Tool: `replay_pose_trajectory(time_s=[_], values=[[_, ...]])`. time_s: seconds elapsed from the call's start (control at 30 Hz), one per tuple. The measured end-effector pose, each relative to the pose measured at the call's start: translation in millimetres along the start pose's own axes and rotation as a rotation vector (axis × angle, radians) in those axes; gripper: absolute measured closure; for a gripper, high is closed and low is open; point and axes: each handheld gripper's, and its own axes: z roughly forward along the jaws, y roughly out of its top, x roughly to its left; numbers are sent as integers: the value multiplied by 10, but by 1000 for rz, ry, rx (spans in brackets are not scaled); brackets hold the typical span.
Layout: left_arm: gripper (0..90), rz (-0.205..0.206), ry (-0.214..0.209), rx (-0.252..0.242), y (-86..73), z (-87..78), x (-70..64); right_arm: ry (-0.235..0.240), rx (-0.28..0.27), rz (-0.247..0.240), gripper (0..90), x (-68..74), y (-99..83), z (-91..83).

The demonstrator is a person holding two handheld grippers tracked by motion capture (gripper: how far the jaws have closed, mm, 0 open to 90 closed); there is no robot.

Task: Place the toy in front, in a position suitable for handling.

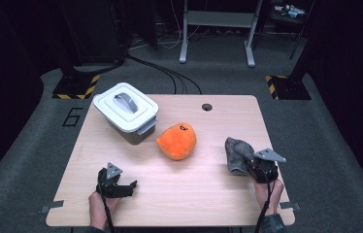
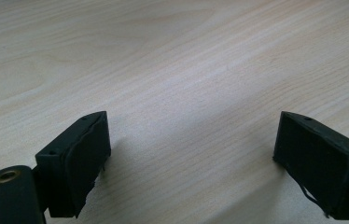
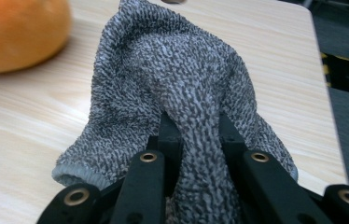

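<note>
grey terry cloth (image 1: 237, 154) sits near the right edge of the tabletop (image 1: 194, 194), toward the front right corner, bunched up and rising off the wood. the right gripper (image 1: 257, 167) has a fold of it pinched: in the right gripper view the two black jaws are nearly closed, with a thick ridge of the cloth (image 3: 182, 93) pressed between them while the rest drapes down to the tabletop on both sides, its hemmed edge lying on the wood at the lower left of that view. a person's hand (image 1: 268, 190) holds this gripper from the front edge.

the left gripper (image 1: 121, 187) rests near the front left corner, well apart from the cloth. in the left gripper view its jaws stand wide apart, with bare wood grain between them and nothing held.

an orange plush toy (image 1: 177, 141) lies around the middle of the tabletop, between the cloth and a grey storage box with a white handled lid (image 1: 126, 112), which sits toward the back left corner. a small round cable hole (image 1: 206, 107) marks the back edge.
</note>
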Motion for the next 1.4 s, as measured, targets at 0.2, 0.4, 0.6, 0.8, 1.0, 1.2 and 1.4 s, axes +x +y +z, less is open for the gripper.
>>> replay_pose_trajectory(time_s=[0.2, 0.4, 0.6, 0.8, 1.0, 1.2, 1.4], values=[[105, 0, 0, -1, 0, 1, 1, -29, 26, 32, 764, -125, -33, 119], [105, -1, 0, 1, -1, 0, -1, -54, 54, 42, 760, -195, -53, 249], [105, -3, -2, 3, -2, -2, -2, -73, 73, 48, 749, -258, -42, 394], [105, -4, -1, 3, -2, -2, -3, -65, 118, 64, 625, -294, -82, 599], [104, -4, -2, 4, -1, -2, -2, -50, 129, 93, 282, -312, -97, 617], [104, 1, 1, -2, 0, 2, 2, 1, 92, 76, 111, -237, -37, 400], [104, 1, -1, 1, 1, -1, 3, 57, 75, 55, 50, -63, -68, 227]])
